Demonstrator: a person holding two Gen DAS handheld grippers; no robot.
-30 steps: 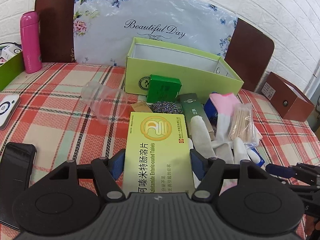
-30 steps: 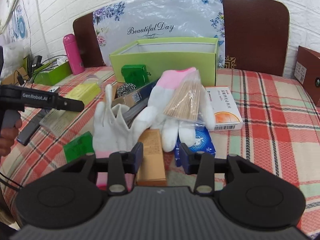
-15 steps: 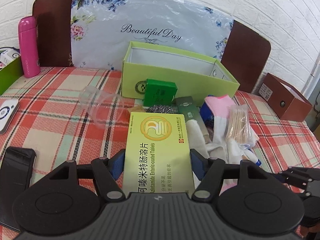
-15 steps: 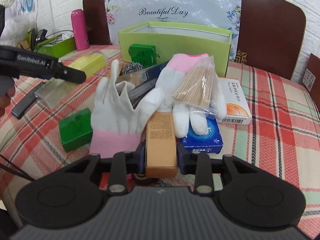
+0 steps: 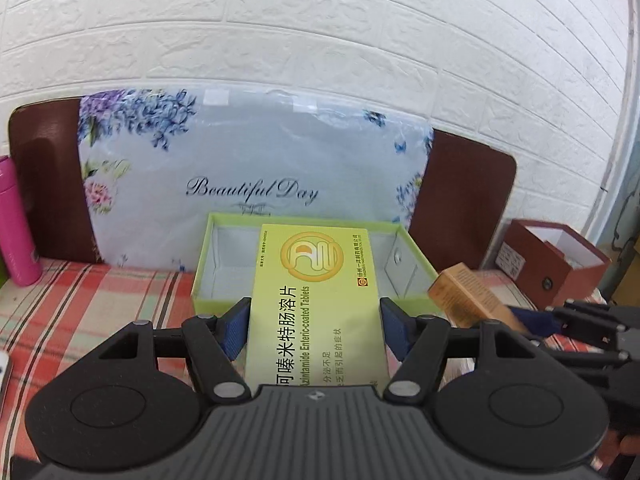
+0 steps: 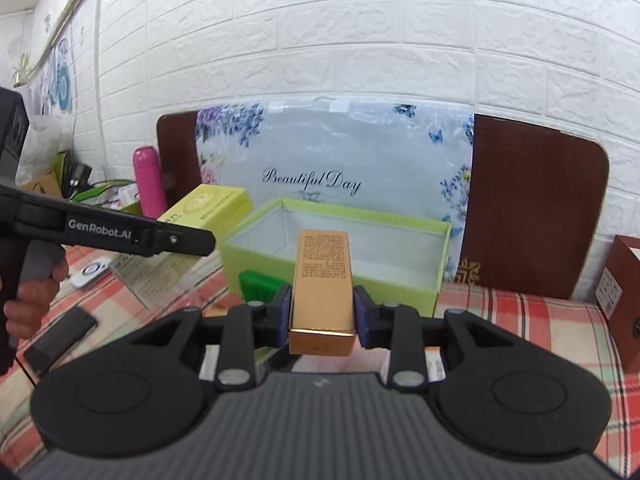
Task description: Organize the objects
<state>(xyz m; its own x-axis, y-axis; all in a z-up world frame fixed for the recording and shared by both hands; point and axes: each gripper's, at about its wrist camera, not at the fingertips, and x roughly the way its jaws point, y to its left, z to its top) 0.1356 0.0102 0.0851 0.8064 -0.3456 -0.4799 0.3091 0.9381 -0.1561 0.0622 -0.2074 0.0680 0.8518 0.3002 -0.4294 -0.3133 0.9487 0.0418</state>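
Observation:
My left gripper [image 5: 314,328] is shut on a yellow-green tablet box [image 5: 316,300] and holds it raised in front of the open lime-green storage box [image 5: 208,280]. The tablet box also shows in the right wrist view [image 6: 208,206], left of the storage box [image 6: 400,296]. My right gripper [image 6: 322,316] is shut on a slim orange-gold carton [image 6: 323,280], held up just before the storage box's near wall. That carton shows at the right of the left wrist view [image 5: 468,300]. The storage box looks empty inside.
A pink bottle [image 6: 149,182] stands at the back left. A brown box [image 5: 556,264] sits at the right. A small green box [image 6: 258,284] lies before the storage box. A black phone [image 6: 60,338] and a white gadget [image 6: 90,272] lie on the checked cloth [image 6: 540,320].
Both grippers rose from the table with their boxes and moved toward the storage box. The right gripper closed on the orange carton and lifted it off the pile.

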